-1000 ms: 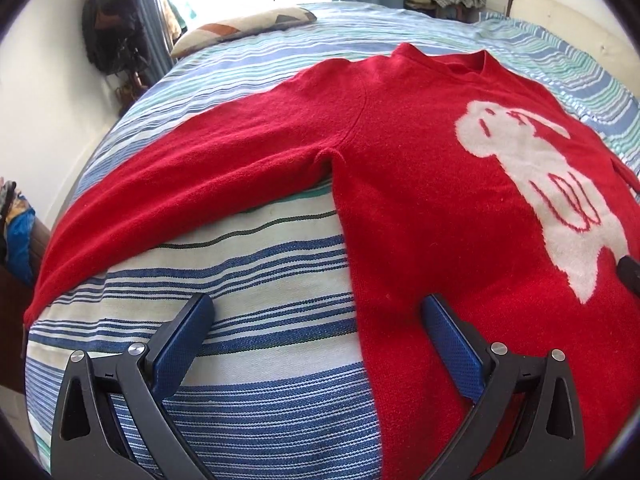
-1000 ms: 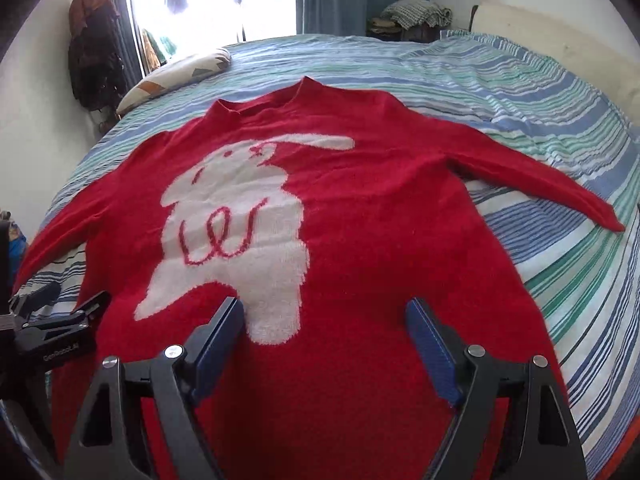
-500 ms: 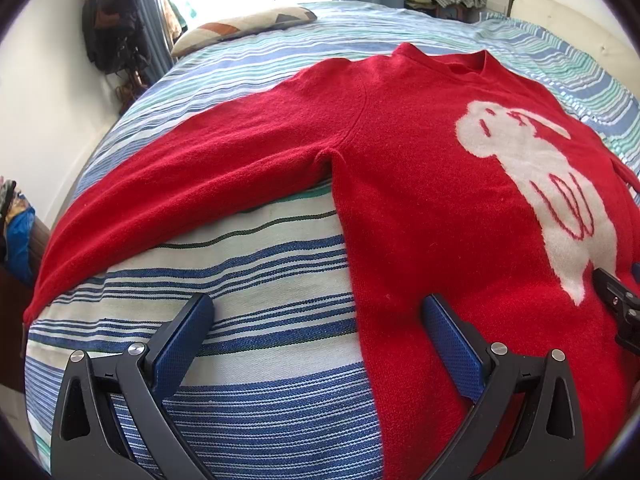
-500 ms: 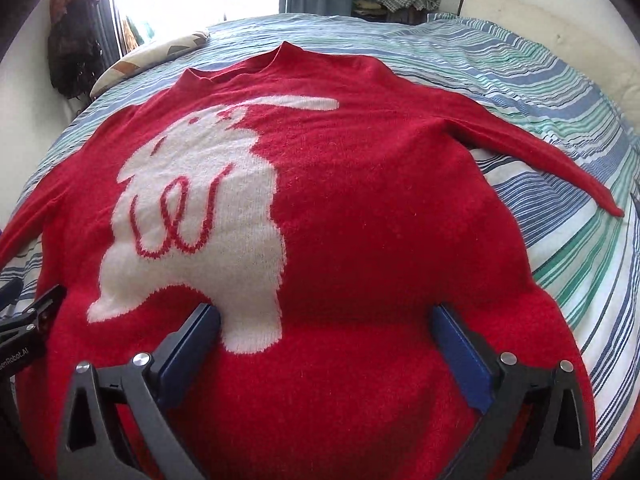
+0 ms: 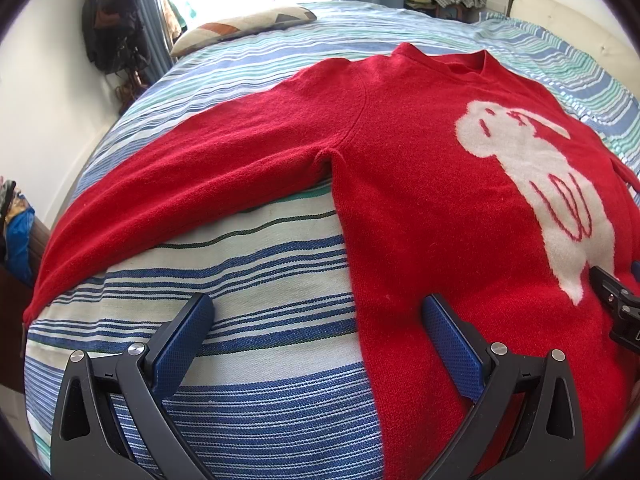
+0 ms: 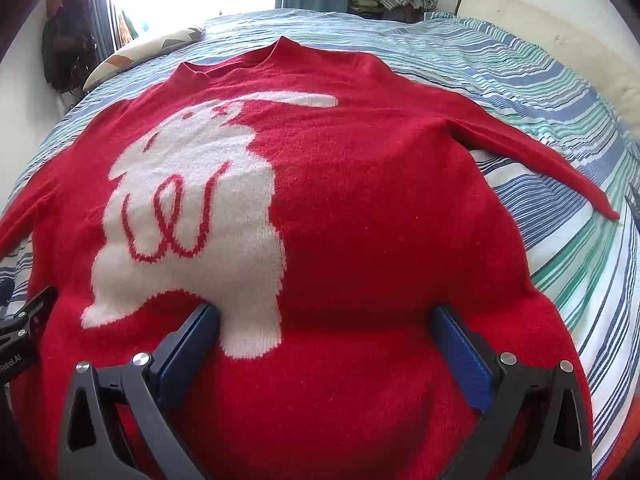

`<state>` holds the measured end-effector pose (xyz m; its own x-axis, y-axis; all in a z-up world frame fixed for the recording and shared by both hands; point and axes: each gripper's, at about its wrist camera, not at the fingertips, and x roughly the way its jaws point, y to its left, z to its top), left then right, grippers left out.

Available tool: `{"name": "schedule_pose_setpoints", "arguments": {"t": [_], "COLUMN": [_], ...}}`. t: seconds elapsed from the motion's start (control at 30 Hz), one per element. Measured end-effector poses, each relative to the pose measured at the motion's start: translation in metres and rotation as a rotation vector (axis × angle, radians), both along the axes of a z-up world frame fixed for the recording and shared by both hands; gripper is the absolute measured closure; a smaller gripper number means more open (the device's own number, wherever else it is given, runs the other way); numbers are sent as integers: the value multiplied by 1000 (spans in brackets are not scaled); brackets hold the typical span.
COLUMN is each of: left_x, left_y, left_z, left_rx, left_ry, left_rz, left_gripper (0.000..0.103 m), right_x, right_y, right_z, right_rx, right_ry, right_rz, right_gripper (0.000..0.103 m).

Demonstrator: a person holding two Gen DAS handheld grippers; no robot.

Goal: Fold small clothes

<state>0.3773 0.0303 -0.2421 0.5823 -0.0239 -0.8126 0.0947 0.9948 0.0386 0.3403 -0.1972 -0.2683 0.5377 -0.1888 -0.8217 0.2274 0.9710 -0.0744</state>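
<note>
**Red sweater flat on the bed, both grippers spread wide**

So, red sweater [image 6: 360, 208] spread face up on the striped bedspread [image 5: 260, 280], white animal design [image 6: 192, 216] showing, collar toward the window end. Both sleeves stretched out sideways. Left gripper [image 5: 316, 320] released, fingers wide apart, straddling the sweater's side edge: one blue pad [image 5: 182, 344] over bare bedspread, the other over red knit. Right gripper [image 6: 324, 328] also released, fingers wide, low over the hem area, nothing pinched. Patterned pillow [image 5: 244, 26] way back near the curtain.
</note>
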Motion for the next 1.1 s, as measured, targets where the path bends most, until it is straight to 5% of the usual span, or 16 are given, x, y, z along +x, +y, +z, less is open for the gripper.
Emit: {"name": "schedule_pose_setpoints", "arguments": {"t": [1.1], "left_x": [0], "left_y": [0], "left_z": [0], "left_rx": [-1], "left_ry": [1], "left_rz": [0], "left_gripper": [0], "right_x": [-8], "right_y": [-10], "right_z": [3], "right_rx": [96], "right_ry": [-73], "right_rz": [21], "right_gripper": [0]}}
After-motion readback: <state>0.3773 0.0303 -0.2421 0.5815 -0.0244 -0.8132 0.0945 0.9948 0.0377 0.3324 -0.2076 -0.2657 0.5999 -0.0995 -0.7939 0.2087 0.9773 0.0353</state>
